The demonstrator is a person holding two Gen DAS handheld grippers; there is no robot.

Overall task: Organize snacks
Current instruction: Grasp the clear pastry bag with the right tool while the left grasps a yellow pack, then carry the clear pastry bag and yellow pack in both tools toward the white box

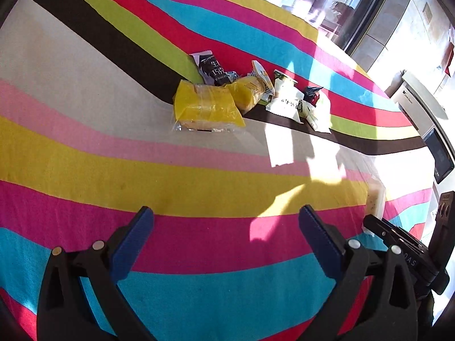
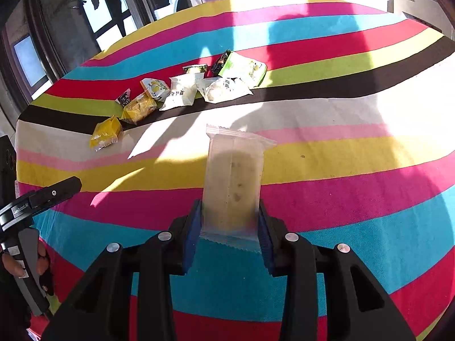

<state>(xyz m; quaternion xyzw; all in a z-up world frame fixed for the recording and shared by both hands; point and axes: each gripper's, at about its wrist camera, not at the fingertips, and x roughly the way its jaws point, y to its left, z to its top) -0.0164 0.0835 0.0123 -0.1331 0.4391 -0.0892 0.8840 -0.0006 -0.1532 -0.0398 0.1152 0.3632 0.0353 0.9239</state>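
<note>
Now my right hand-held gripper clamped on frosted translucent plastic snack packet, well short of snack pile on striped desk; left hand-held gripper apart, empty; slippery film may slide out.

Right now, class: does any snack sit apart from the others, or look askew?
Yes. One frosted wrapped bar is away from the snack pile, clamped in the right gripper. The pile itself is jumbled, packets overlapping at odd angles.

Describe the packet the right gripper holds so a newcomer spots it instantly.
On the striped cloth, near side, away from the snack row. The packet sits clamped in the right gripper. Only it is long, frosted-clear and unprinted, showing a pale speckled bar.
</note>
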